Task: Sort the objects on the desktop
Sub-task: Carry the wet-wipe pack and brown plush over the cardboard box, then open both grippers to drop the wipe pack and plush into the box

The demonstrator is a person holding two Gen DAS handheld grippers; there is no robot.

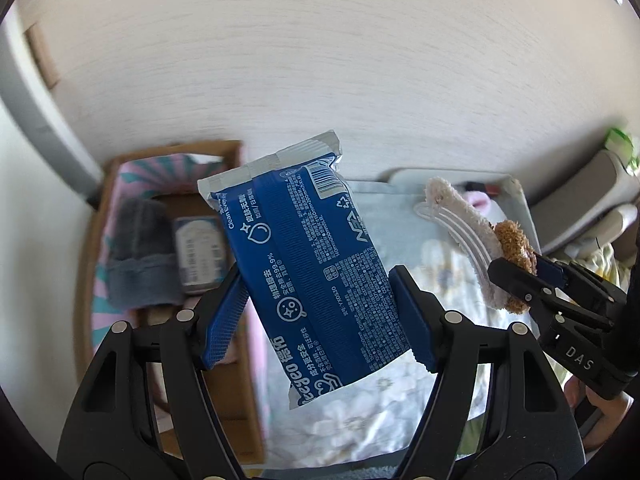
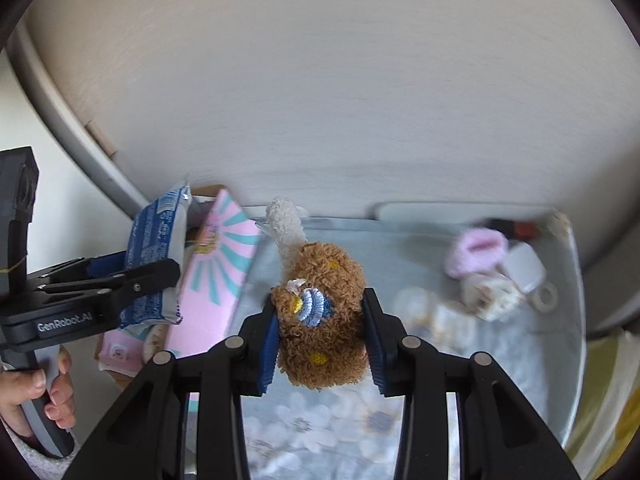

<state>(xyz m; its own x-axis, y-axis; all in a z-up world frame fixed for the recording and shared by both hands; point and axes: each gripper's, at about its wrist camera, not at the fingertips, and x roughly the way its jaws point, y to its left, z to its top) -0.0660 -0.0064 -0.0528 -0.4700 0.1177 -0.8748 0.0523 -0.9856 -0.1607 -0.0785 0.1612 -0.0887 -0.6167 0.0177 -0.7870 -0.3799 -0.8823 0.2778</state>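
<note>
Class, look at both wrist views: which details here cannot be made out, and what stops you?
- Left wrist view: the wipes pack hides part of the brown box; its contents blur.
- Right wrist view: small items in the grey tray are too blurred to name.
- Plush hair clip: underside hidden by itself.

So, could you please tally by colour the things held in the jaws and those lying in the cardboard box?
Blue: 1, the wipes pack in the left gripper
Brown: 1, the plush hair clip in the right gripper
Grey: 1, the rolled towel in the cardboard box
Pale, blurred: 1, the packet beside it
Total: 4
</note>
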